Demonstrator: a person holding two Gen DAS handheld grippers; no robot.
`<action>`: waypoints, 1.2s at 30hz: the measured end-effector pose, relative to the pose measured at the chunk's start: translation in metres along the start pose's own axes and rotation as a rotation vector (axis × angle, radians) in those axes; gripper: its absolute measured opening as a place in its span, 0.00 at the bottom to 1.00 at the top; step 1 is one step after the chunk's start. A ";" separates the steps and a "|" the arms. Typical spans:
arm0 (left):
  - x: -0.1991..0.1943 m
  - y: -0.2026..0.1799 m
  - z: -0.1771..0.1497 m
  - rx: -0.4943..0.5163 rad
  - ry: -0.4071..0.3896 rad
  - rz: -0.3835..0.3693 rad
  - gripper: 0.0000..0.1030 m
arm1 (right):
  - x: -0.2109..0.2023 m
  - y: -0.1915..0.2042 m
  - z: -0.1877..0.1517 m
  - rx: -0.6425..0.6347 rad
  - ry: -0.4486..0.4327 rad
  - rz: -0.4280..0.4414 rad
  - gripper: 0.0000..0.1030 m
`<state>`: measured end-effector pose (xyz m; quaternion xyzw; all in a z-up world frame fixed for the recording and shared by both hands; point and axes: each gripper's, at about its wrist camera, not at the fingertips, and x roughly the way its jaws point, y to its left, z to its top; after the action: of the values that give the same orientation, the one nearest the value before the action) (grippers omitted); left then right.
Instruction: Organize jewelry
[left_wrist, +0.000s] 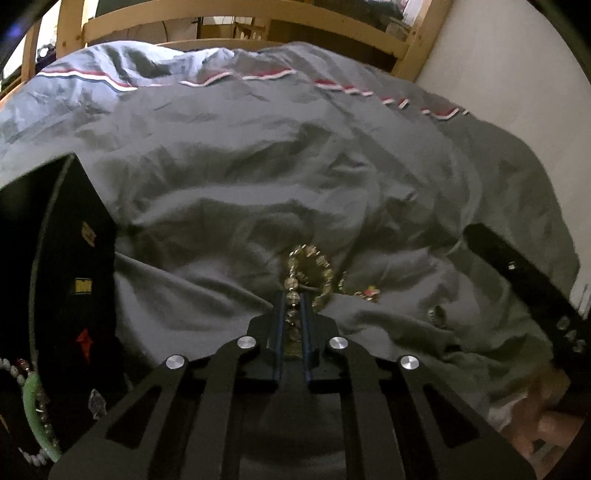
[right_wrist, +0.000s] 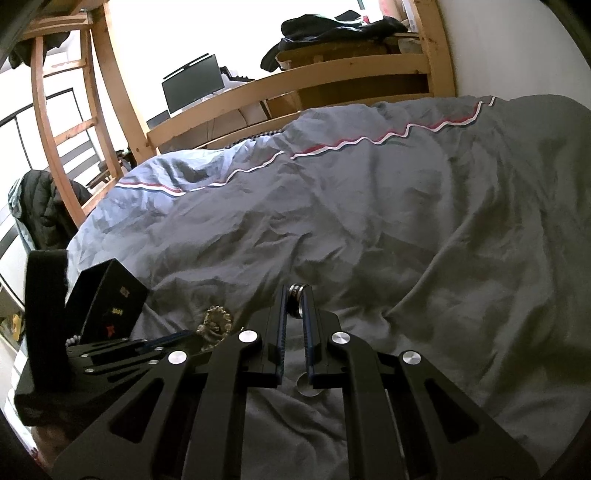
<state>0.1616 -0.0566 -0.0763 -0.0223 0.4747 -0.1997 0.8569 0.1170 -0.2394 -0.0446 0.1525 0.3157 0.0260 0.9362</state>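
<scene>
No text, brand or number can be read anywhere. The black box (left_wrist: 74, 236), standing left of the left tongs, carries three small marks down its side: a pale gold patch, a yellow one below it and a red arrow-like shape lowest. In the right wrist view the same box (right_wrist: 110, 306) shows them too blurred to make out.

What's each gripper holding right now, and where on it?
Left gripper pinches the beaded bracelet on its near beads; right gripper clamps a ring across its band.
</scene>
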 end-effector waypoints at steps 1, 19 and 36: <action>-0.004 0.000 0.002 -0.006 -0.008 -0.007 0.08 | -0.001 0.000 0.000 0.001 -0.001 0.001 0.09; -0.058 -0.003 0.020 -0.020 -0.120 -0.037 0.07 | 0.018 -0.004 -0.007 -0.061 0.100 0.034 0.59; -0.112 -0.021 0.029 0.012 -0.207 -0.052 0.07 | 0.041 0.003 -0.020 -0.097 0.148 -0.014 0.21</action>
<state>0.1265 -0.0394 0.0345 -0.0502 0.3816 -0.2212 0.8961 0.1380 -0.2254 -0.0828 0.1026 0.3835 0.0460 0.9167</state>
